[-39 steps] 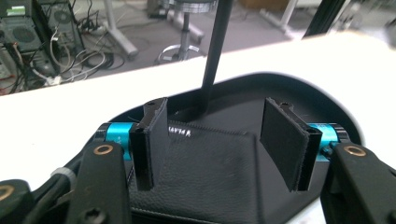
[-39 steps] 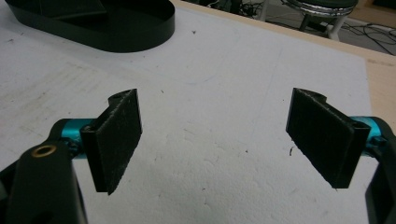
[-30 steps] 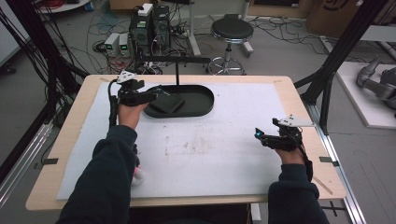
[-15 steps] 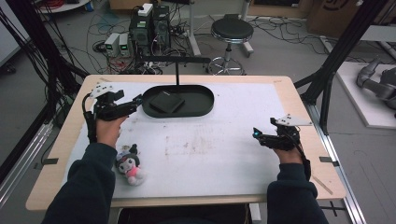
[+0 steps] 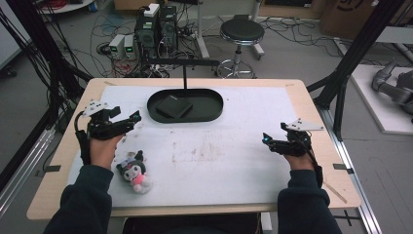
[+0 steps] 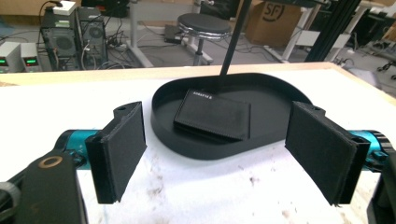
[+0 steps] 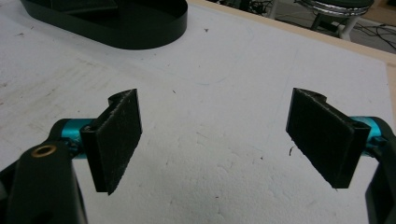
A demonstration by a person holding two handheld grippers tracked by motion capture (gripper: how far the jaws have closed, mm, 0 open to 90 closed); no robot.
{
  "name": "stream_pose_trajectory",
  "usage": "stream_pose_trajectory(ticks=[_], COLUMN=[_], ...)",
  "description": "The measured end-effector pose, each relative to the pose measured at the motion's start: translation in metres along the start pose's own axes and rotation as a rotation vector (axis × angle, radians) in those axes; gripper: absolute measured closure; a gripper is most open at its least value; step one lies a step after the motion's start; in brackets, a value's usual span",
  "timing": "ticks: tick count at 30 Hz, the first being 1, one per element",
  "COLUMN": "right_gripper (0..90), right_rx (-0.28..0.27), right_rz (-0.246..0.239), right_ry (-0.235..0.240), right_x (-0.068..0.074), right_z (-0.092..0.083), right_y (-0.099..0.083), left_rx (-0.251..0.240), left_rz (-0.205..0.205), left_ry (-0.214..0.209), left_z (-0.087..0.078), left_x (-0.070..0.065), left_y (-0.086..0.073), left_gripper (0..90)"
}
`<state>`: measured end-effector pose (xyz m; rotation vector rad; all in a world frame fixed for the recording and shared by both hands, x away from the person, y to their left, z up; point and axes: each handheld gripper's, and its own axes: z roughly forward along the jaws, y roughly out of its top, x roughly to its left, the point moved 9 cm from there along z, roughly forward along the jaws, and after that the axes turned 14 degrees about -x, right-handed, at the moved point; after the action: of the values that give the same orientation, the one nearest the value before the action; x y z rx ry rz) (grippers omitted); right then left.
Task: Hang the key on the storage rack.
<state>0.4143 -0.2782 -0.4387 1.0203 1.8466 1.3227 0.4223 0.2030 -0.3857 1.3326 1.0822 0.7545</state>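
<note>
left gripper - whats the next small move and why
Probably swing the left gripper back toward the plush toy and lower over it: its jaws stand open and empty, facing the black tray, while the toy lies loose beside that wrist.

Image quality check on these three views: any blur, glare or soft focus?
High view: even light, slightly soft, no glare; the plush toy reads coarsely. Left gripper view: black tray and the pad in it fairly sharp, background soft. Right gripper view: white mat bright but textured, jaws cast faint shadows.

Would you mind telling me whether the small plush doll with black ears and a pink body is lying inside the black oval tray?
No, the plush doll lies on the white mat beside the left gripper, apart from the black oval tray.
</note>
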Motion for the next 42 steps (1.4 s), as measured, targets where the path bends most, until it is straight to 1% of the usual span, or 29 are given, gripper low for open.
stream_pose_trajectory(ticks=[3, 7, 10, 13, 16, 20, 22, 27, 28, 30, 31, 34, 38, 40, 42], right_gripper=[18.5, 18.5, 18.5, 18.5, 18.5, 18.5, 18.4, 18.5, 18.5, 18.5, 18.4, 18.4, 18.5, 18.5, 18.5], right_rx=[0.002, 0.002, 0.005, -0.001, -0.002, 0.008, 0.007, 0.012, 0.012, 0.013, 0.011, 0.009, 0.008, 0.008, 0.007], right_rz=[-0.002, -0.004, -0.014, -0.02, -0.022, -0.018, -0.02, -0.02, -0.02, -0.022, -0.024, -0.023, -0.021, -0.023, -0.025], right_ry=[0.004, 0.008, 0.009, 0.011, 0.016, 0.012, 0.01, 0.006, 0.006, 0.005, 0.005, 0.0, 0.004, 0.006, 0.009], right_x=[0.001, 0.003, 0.003, 0.005, 0.007, 0.006, 0.005, 0.005, 0.005, 0.005, 0.005, 0.004, 0.005, 0.006, 0.007], right_z=[0.001, 0.0, 0.0, -0.001, -0.002, -0.001, -0.001, -0.001, -0.001, -0.002, -0.002, -0.003, -0.003, -0.002, -0.002], right_y=[0.0, 0.0, 0.0, 0.001, 0.002, -0.001, -0.001, -0.002, -0.002, -0.002, -0.001, -0.001, -0.001, 0.0, 0.0], left_rx=[0.018, 0.019, 0.031, 0.046, 0.076, 0.108, 0.124, 0.152, 0.157, 0.161, 0.166, 0.18, 0.224, 0.262, 0.312], left_rz=[0.011, 0.029, 0.044, 0.053, 0.06, 0.05, 0.039, 0.026, 0.021, 0.015, 0.02, 0.023, 0.026, 0.022, 0.018], left_ry=[0.001, 0.002, 0.006, 0.011, 0.007, 0.006, 0.005, 0.006, 0.002, -0.024, -0.036, -0.052, -0.062, -0.057, -0.072], left_z=[-0.008, -0.021, -0.029, -0.037, -0.044, -0.051, -0.054, -0.06, -0.061, -0.065, -0.067, -0.068, -0.058, -0.051, -0.045], left_x=[-0.002, -0.004, -0.006, -0.008, -0.007, -0.002, -0.001, 0.001, 0.001, -0.004, -0.007, -0.014, -0.02, -0.022, -0.025], left_y=[-0.005, -0.01, -0.015, -0.021, -0.03, -0.042, -0.048, -0.059, -0.061, -0.063, -0.064, -0.068, -0.078, -0.085, -0.095], left_gripper=[20.0, 20.2, 20.3, 20.3, 21.0, 21.9, 22.0, 23.9, 23.9, 27.9, 29.6, 32.0, 32.7, 31.8, 31.7])
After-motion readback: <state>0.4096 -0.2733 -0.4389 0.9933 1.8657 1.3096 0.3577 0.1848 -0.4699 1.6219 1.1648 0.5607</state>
